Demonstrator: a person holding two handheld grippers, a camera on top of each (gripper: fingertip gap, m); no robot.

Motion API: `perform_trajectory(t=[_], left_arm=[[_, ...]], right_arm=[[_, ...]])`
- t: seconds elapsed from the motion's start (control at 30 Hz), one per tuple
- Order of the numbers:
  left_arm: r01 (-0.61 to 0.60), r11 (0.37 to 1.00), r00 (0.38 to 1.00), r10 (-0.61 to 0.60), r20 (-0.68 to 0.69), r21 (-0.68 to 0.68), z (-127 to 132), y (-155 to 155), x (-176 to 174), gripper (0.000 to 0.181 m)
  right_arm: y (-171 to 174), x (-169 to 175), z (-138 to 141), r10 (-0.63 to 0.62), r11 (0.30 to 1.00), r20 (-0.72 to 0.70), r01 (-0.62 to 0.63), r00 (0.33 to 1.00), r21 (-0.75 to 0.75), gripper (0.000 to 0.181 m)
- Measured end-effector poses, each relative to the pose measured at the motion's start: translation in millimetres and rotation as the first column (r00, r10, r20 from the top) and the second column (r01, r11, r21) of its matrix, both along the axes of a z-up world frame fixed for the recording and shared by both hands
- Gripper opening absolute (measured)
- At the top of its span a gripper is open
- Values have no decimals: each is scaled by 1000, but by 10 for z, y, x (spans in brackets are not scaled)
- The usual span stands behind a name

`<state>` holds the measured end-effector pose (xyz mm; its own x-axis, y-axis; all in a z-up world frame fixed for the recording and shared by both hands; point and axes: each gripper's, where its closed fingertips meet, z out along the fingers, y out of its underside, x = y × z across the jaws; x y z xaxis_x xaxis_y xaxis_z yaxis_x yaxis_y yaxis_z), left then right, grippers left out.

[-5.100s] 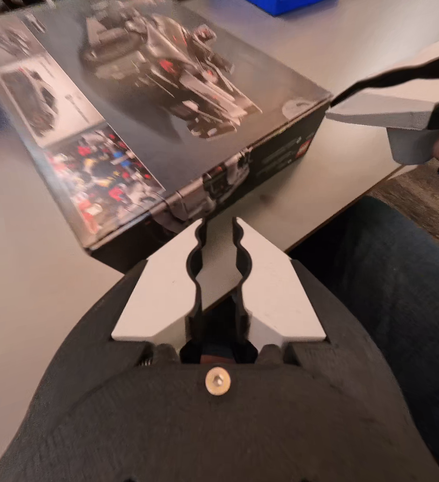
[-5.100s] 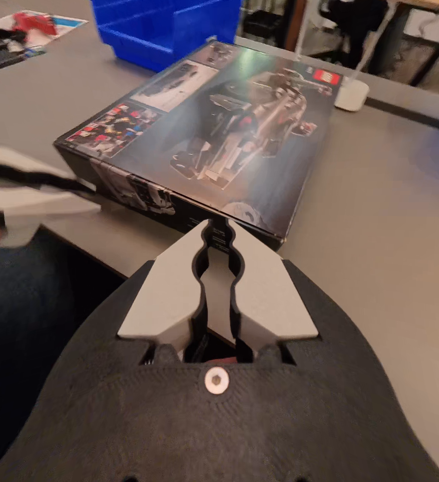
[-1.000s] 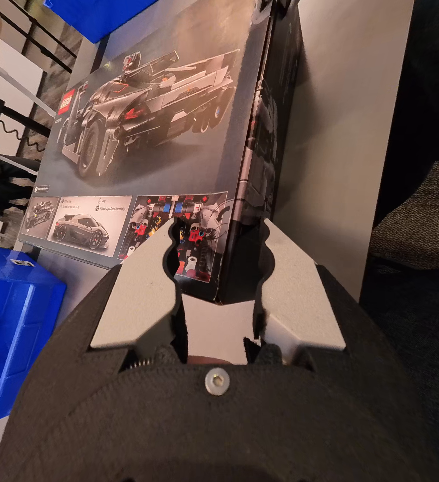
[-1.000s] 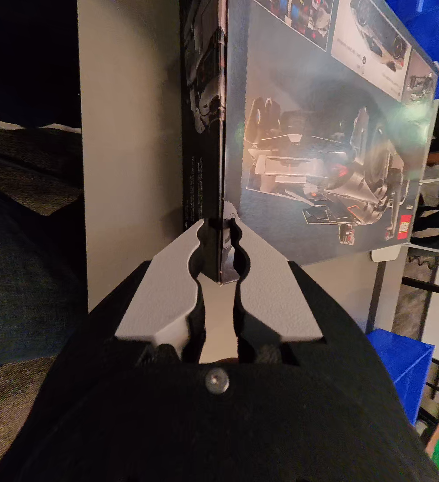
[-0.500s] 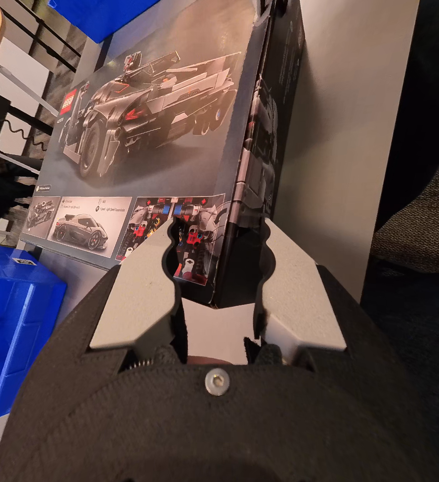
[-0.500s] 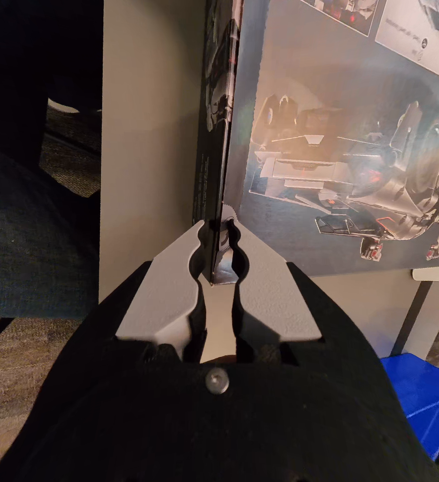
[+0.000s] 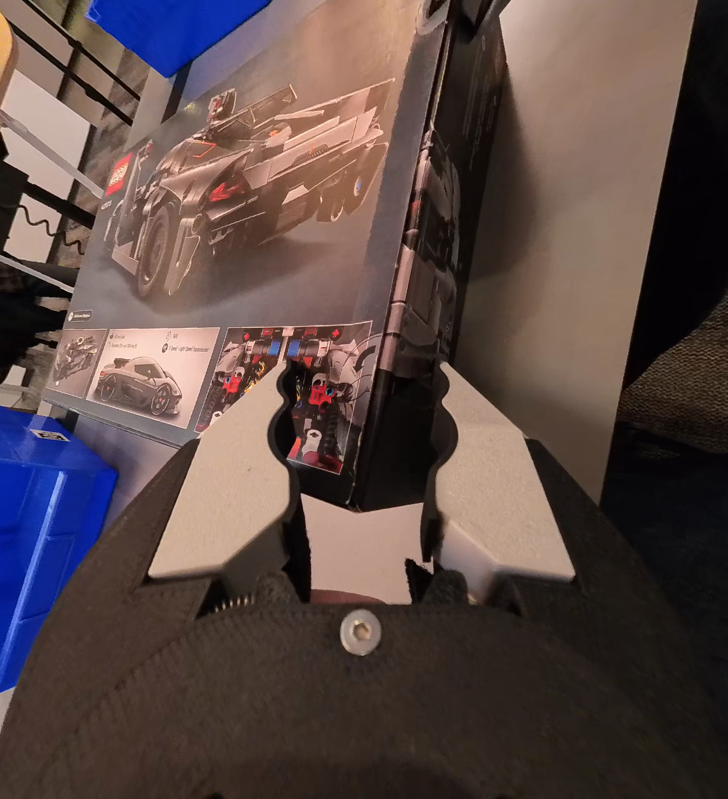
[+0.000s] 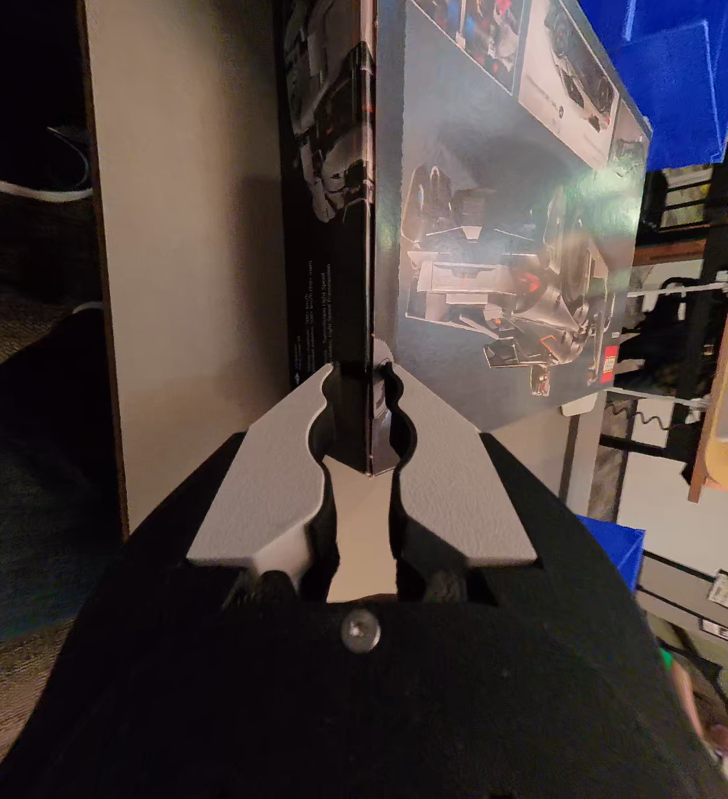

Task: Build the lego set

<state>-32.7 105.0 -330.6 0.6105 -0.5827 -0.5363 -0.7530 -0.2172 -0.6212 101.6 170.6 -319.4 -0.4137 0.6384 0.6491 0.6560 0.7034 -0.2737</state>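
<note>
The lego box (image 7: 245,194) is a flat dark carton with a grey racing car printed on its top face, lying on the pale table (image 7: 548,216) near its front edge. Both wrist views are rolled sideways, so the tabletop looks upright. My left gripper (image 7: 362,372) has its jaws wide across the thickness of the box's near corner, one finger on the printed top face and the other at its underside. My right gripper (image 8: 361,367) has its jaws narrow and pinches the other near corner of the box (image 8: 505,216), beside the table (image 8: 189,216).
Blue bins stand close to the box: one beside its end (image 7: 21,519), one behind it (image 7: 172,26), and others in the right wrist view (image 8: 677,65) (image 8: 613,549). A person's dark trouser leg (image 8: 29,497) and carpet (image 7: 699,367) lie past the table's front edge. Some 15 cm of space lies between my two pairs of fingers.
Five seconds ago both grippers hovered in front of the flat box with narrow jaws. They have since rolled sideways onto its two near corners. In the last second the corners sit slightly deeper in the jaws.
</note>
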Motion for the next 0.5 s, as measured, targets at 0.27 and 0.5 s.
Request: perform_trajectory(t=[0.27, 0.5], left_arm=[[0, 1000, 1000, 0, 5, -2, -4, 2, 3, 61], [0, 1000, 1000, 0, 0, -2, -15, 7, 7, 61]], right_arm=[[-9, -3, -25, 16, 994, 96, -6, 995, -113, 14], [-11, -5, -33, 42, 983, 164, -12, 985, -182, 13]])
